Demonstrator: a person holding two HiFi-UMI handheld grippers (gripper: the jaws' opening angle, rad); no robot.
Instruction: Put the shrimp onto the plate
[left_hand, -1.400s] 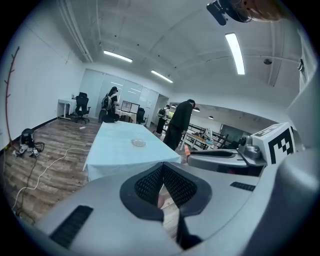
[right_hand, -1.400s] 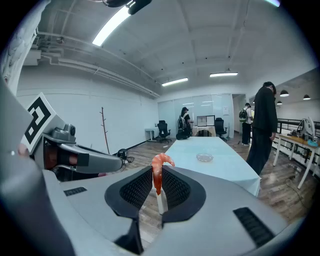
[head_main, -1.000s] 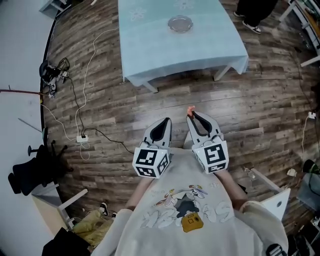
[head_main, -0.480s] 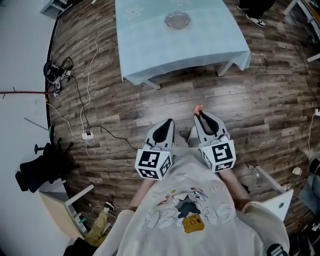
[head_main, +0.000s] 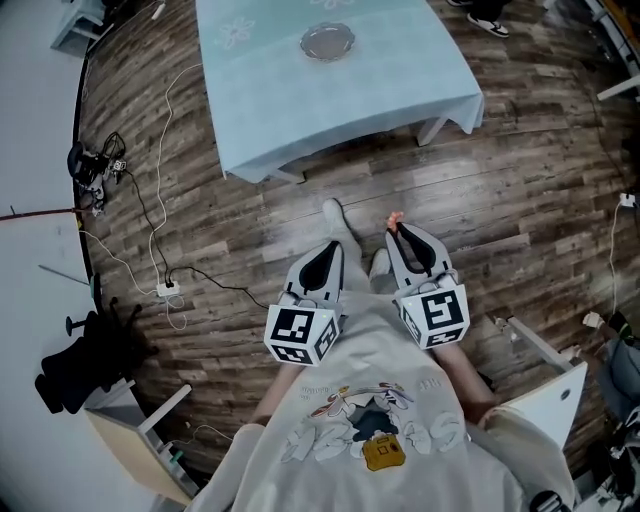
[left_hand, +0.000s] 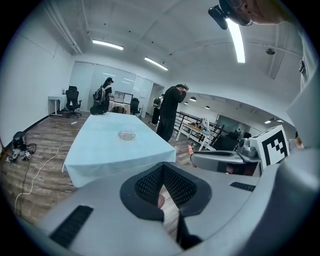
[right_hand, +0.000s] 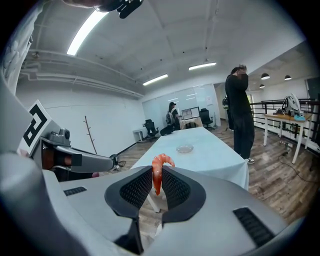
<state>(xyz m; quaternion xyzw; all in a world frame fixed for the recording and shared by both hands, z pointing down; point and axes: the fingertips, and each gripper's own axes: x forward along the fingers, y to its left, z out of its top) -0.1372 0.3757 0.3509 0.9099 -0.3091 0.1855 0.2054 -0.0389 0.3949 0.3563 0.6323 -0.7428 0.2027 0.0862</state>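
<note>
An orange shrimp (right_hand: 158, 172) sticks up from between the tips of my right gripper (right_hand: 157, 168), which is shut on it. In the head view the shrimp (head_main: 393, 218) shows at the tip of the right gripper (head_main: 398, 230), held over the wooden floor. My left gripper (head_main: 327, 252) hangs beside it, shut with nothing between its pads (left_hand: 150, 182). A clear glass plate (head_main: 327, 41) rests on the table with the light blue cloth (head_main: 260, 110), well ahead of both grippers. The plate (right_hand: 185, 148) lies straight beyond the shrimp in the right gripper view.
Cables and a power strip (head_main: 165, 290) lie on the floor to the left. A white piece of furniture (head_main: 548, 388) stands at the right. A person in black (right_hand: 240, 110) stands by the table's far right side. My own foot (head_main: 335, 215) is just ahead of the grippers.
The view has shifted and the table sits further left. A foot has come forward ahead of the grippers. Both grippers keep their pose, the shrimp still held.
</note>
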